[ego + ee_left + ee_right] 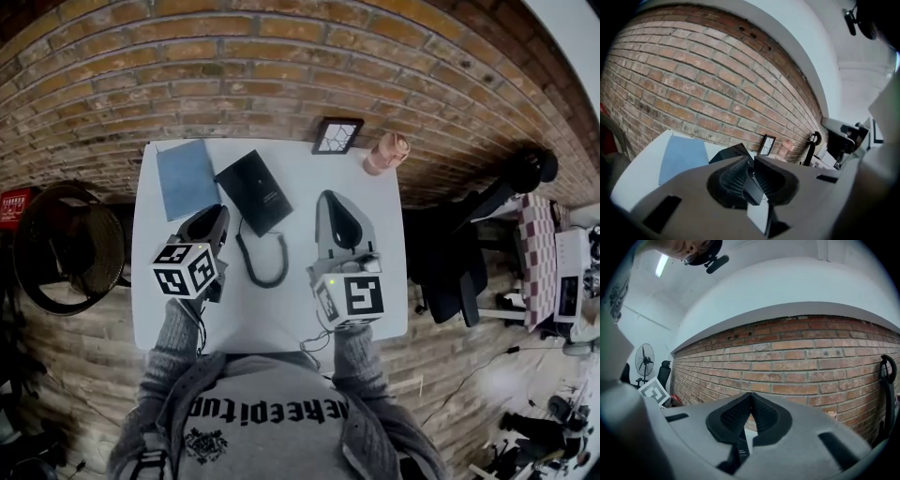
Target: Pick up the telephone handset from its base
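Observation:
The black telephone base (255,190) lies on the white table (375,300), behind my grippers; the left gripper view shows its edge (731,152) past the jaws. A black coiled cord (264,274) loops across the table between the two grippers. My left gripper (219,212) sits just left of the base, its pads closed on a flat glossy black piece, apparently the handset (752,187). To the right of the cord, my right gripper (328,197) points at the brick wall with its pads (750,397) meeting and nothing between them.
A blue notebook (186,176) lies at the table's back left. A small picture frame (337,135) and a pinkish cup (386,152) stand against the brick wall. A black office chair (459,253) is right of the table, and a round black wire frame (70,244) is on its left.

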The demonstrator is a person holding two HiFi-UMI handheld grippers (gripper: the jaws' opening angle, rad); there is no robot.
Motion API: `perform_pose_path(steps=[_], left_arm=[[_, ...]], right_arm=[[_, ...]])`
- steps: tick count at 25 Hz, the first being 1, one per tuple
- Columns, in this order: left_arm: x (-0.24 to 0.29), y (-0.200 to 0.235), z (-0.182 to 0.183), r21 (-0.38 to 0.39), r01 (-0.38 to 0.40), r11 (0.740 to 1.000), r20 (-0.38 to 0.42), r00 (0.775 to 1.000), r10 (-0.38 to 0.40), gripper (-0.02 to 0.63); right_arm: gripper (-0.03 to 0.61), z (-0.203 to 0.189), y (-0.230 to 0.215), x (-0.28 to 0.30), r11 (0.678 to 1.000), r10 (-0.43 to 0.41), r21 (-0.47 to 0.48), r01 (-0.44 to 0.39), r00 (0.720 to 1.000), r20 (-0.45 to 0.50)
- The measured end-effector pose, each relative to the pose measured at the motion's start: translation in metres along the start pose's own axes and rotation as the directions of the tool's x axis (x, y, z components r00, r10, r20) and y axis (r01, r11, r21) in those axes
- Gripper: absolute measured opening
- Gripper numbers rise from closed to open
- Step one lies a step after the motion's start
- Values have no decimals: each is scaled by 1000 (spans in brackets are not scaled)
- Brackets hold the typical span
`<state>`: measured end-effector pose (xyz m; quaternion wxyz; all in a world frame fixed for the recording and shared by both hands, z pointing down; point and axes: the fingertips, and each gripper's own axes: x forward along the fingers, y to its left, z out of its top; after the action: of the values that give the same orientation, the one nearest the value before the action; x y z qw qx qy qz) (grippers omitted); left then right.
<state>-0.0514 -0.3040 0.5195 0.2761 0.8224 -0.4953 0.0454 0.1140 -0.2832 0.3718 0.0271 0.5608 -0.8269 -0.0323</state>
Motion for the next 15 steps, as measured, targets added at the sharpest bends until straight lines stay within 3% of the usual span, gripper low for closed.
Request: perform_pose_path(steps=[10, 15], left_arm=[[48, 23, -47, -214, 76, 974, -107, 989, -101, 58], [65, 29, -66, -267, 93, 959, -148, 980, -136, 95]], right_arm=[[5, -21, -14, 4, 999, -51, -1, 51, 997, -64], [5, -29, -21, 5, 997, -78, -7, 78, 992, -100]])
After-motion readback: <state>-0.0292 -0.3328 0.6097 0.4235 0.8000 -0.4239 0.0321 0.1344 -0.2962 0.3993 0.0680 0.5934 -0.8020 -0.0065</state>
